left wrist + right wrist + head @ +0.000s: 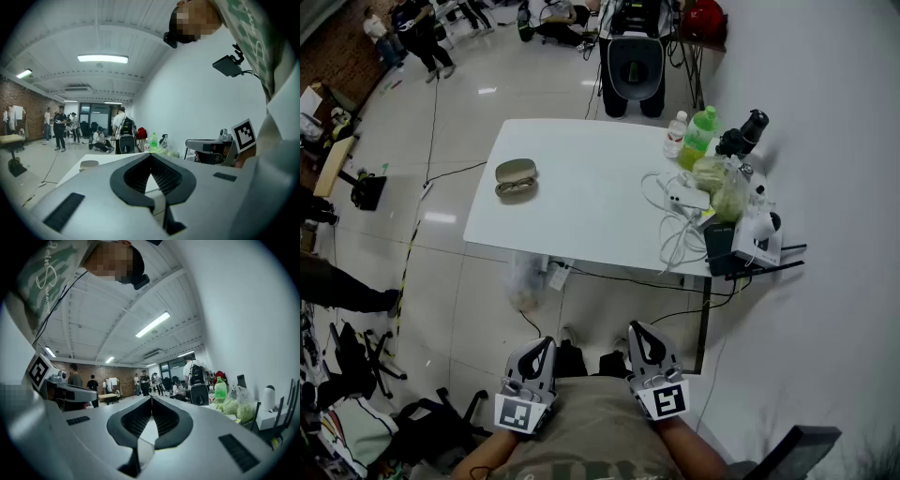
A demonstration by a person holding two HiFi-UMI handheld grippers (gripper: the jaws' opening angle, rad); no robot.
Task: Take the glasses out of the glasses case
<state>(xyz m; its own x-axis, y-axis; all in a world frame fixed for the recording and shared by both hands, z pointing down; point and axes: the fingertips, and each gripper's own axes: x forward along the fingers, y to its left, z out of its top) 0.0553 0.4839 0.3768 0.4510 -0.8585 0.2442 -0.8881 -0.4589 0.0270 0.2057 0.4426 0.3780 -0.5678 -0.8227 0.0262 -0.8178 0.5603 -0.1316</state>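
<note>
An olive oval glasses case (516,171) lies at the left end of the white table (581,220). A pair of glasses (517,187) shows at its near edge; I cannot tell whether they lie in the case or beside it. Both grippers hang close to the person's body, well short of the table. My left gripper (546,343) is shut with nothing in it, and my right gripper (636,329) is shut and empty too. In the left gripper view the case (89,164) appears far beyond the closed jaw tips of the left gripper (151,154). The right gripper (151,398) points over the table's right side.
The table's right end holds a green bottle (698,136), a clear bottle (675,133), a bag of greens (724,186), white cables (675,225) and black and white devices (750,234). A black case (635,70) stands beyond the table. A wall runs along the right; people (417,33) stand far back.
</note>
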